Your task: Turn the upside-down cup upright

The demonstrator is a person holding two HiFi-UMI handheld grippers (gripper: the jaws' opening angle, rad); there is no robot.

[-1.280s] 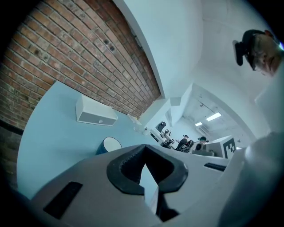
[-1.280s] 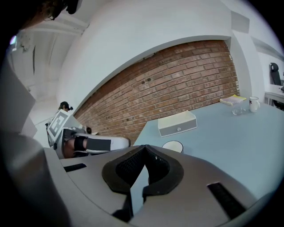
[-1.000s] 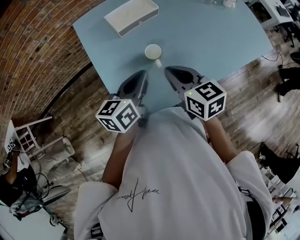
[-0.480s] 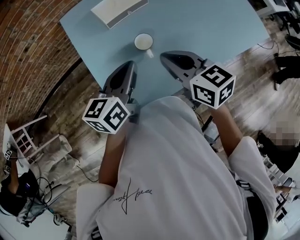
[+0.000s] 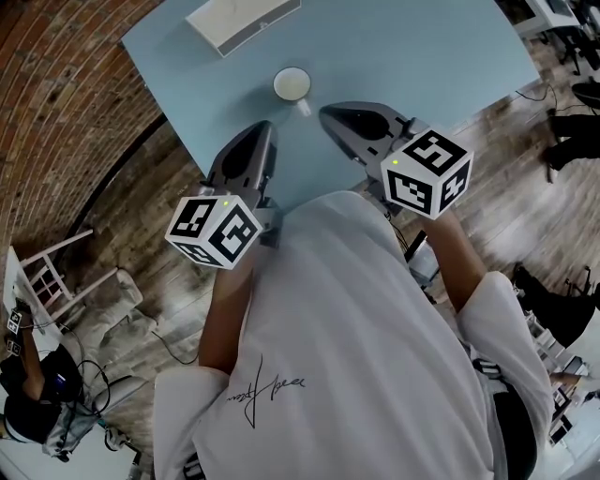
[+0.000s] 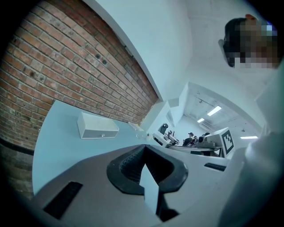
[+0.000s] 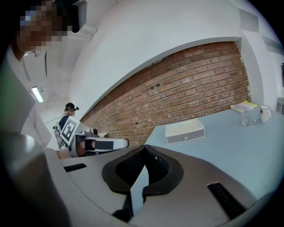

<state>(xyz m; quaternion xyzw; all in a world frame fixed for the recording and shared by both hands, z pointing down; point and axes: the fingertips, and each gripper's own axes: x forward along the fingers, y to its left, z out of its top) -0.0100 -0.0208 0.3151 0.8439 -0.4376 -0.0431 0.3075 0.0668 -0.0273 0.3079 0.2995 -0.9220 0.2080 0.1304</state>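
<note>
A white cup [image 5: 292,84] with a handle stands on the light blue table [image 5: 422,56], its open mouth facing up. Both grippers hover near the table's front edge, short of the cup. My left gripper [image 5: 262,133] is to the cup's lower left and my right gripper [image 5: 328,115] to its lower right. Each has its jaws shut with nothing between them, as the left gripper [image 6: 144,149] and right gripper [image 7: 144,150] show in their own views. The cup does not show in either gripper view.
A white box [image 5: 242,19] with a small knob lies at the table's far side, also seen as the box [image 6: 97,126] and the box [image 7: 185,131]. A mug [image 7: 265,113] and small glasses sit far off. Brick wall left, wooden floor around.
The head view shifted a little, so the table sits higher in frame. Grippers and cup keep about the same relation; nothing was grasped or released.
</note>
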